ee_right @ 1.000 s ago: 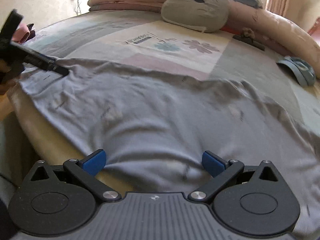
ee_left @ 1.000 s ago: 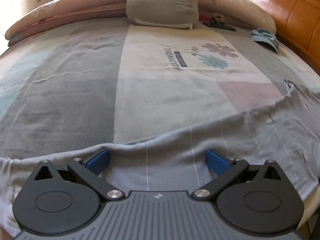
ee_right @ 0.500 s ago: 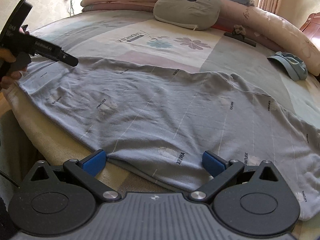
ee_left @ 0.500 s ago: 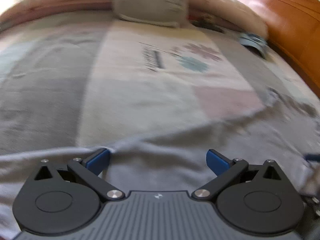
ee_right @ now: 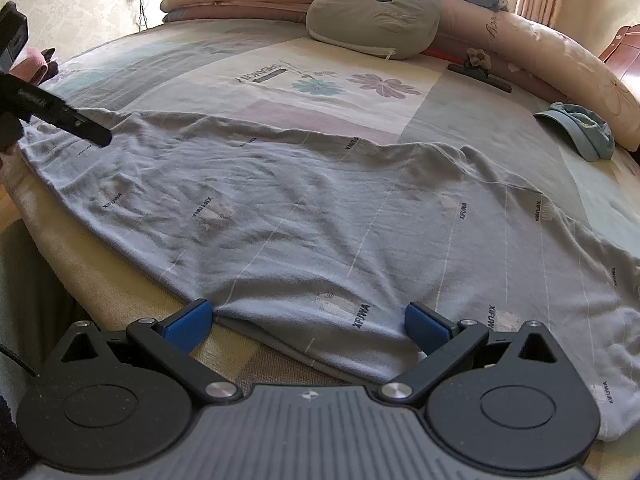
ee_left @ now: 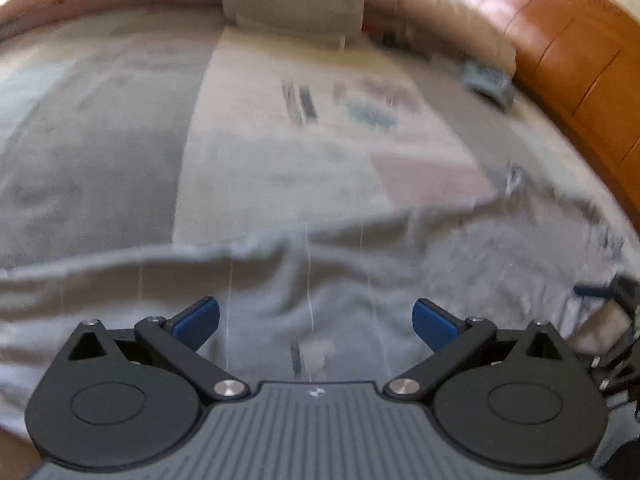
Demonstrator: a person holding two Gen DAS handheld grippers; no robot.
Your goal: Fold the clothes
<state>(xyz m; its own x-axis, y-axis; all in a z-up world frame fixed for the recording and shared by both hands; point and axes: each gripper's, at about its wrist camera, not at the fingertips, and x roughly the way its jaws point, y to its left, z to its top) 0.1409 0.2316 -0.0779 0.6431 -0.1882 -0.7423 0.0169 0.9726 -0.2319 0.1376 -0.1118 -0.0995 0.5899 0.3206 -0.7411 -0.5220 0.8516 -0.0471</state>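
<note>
The pale grey-blue striped cotton garment point(ee_right: 320, 216) lies spread flat on the patchwork bedspread point(ee_right: 344, 80), its near hem between the wide-spread blue pads of the right gripper point(ee_right: 306, 318). The left gripper point(ee_left: 316, 316), fingers equally wide apart, hovers over the cloth's far-left end, gripping nothing; ahead of both sits a grey round plush cushion point(ee_right: 374, 10).

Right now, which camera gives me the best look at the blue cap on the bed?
Right wrist: the blue cap is sharp, lying beside the rolled quilt. Left wrist shows it only as a small motion-blurred blue smear near the wooden headboard.
</note>
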